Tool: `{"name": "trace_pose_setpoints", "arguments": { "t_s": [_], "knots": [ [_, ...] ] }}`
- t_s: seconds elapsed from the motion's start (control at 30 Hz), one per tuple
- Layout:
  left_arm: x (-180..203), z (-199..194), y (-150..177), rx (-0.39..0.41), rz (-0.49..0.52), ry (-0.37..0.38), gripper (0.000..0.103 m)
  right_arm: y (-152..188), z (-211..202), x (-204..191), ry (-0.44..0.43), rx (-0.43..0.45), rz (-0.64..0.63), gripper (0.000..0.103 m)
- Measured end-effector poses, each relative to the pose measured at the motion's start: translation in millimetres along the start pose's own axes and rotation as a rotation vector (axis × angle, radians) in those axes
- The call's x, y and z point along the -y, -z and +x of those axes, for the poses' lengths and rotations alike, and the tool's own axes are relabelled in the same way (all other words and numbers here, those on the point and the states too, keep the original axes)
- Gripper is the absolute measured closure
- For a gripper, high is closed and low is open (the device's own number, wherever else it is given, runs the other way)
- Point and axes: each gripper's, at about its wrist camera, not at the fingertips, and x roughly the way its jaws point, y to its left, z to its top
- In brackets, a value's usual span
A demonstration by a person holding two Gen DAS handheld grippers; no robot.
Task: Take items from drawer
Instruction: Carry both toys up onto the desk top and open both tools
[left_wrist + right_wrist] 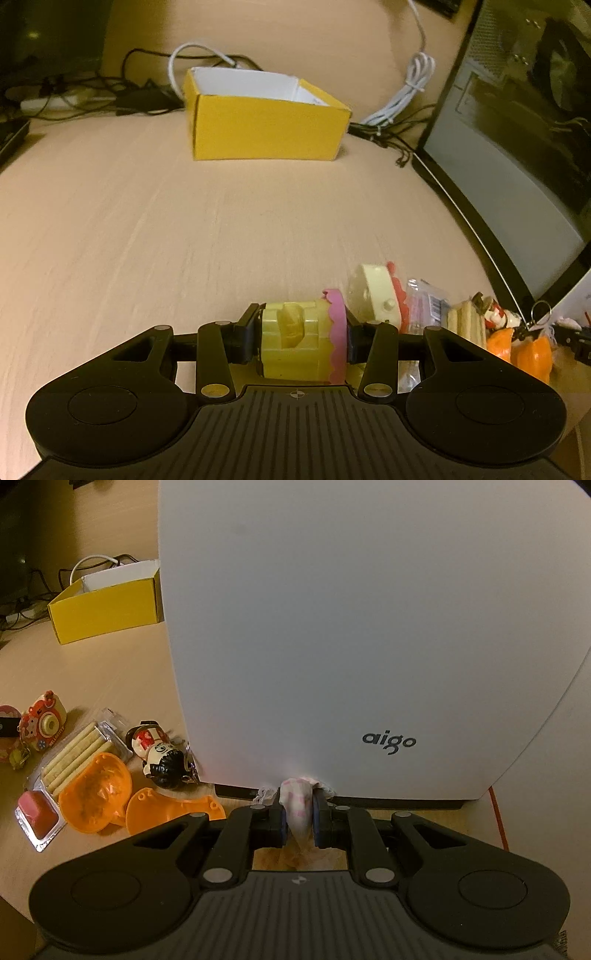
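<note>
My left gripper [300,341] is shut on a yellow toy block with a pink scalloped rim [295,343], just above the wooden desk [184,229]. Straight ahead stands an open yellow box [266,127] with a white inside. My right gripper [298,814] is shut on a small white cloth with pink dots [297,801], close to the foot of a white "aigo" computer case [332,627]. No drawer shows in either view.
Left of the right gripper lie a red toy camera [43,720], a biscuit pack [75,755], two orange shells [96,794], a doll keychain [160,755] and a red jelly cup [37,812]. Cables [399,99] and a dark monitor [517,129] border the desk.
</note>
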Motion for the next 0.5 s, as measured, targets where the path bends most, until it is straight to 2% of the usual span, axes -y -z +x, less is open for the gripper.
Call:
{"name": "trace_pose_setpoints", "arguments": {
  "t_s": [0.13, 0.27, 0.33, 0.4, 0.5],
  "knots": [
    [5.0, 2.7, -1.5, -0.016, 0.072, -0.014, 0.055, 1.6, 0.5, 1.9, 0.0, -0.004, 0.006, 0.088],
    [-0.3, 0.1, -6.0, -0.028, 0.042, 0.012, 0.056, 0.7, 0.1, 3.0, -0.009, -0.013, 0.009, 0.078],
    [-4.2, -6.6, -8.5, 0.001, 0.017, 0.028, 0.056, 0.2, -3.1, 3.4, -0.004, -0.004, 0.015, 0.056],
    [-6.9, -14.5, -11.2, 0.039, 0.007, 0.04, 0.056, 0.3, -8.8, 4.1, 0.009, 0.02, 0.019, 0.041],
    [-10.1, -25.5, -15.3, 0.085, -0.004, 0.059, 0.056, -0.3, -18.8, 5.9, 0.012, 0.053, 0.021, 0.041]
  ]
}}
